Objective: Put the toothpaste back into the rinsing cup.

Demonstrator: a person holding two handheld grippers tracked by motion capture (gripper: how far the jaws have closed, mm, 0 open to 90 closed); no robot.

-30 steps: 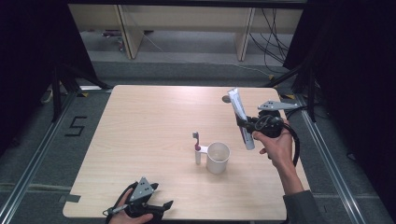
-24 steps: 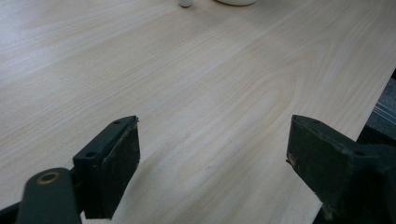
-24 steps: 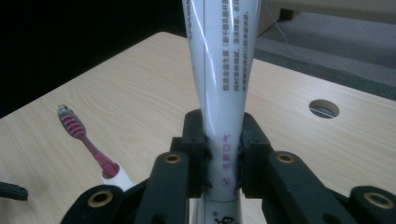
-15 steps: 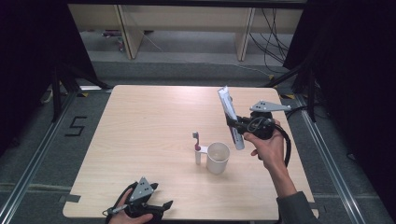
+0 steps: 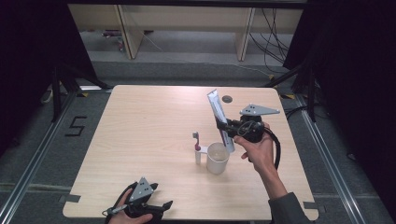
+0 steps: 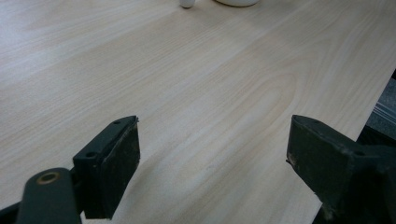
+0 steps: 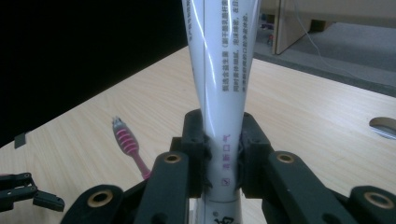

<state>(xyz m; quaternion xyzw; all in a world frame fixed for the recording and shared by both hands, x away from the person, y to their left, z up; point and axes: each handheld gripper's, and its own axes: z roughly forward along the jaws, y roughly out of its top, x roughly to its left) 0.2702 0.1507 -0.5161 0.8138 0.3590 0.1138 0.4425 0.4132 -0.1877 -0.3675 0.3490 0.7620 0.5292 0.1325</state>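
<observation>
White toothpaste tube (image 7: pixel 219 84) — tall, printed

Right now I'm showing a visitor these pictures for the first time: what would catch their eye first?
Most likely the white tube, held up at a tilt by the right gripper over the table's right half. Just below it stands a white cup with a pink toothbrush upright beside it. The left gripper rests open at the near edge.

Black tongs (image 5: pixel 223 125) with brass-ringed screw holes, grey triangular plate, looping black cable, grey sleeve (image 5: pixel 289 210).
</observation>
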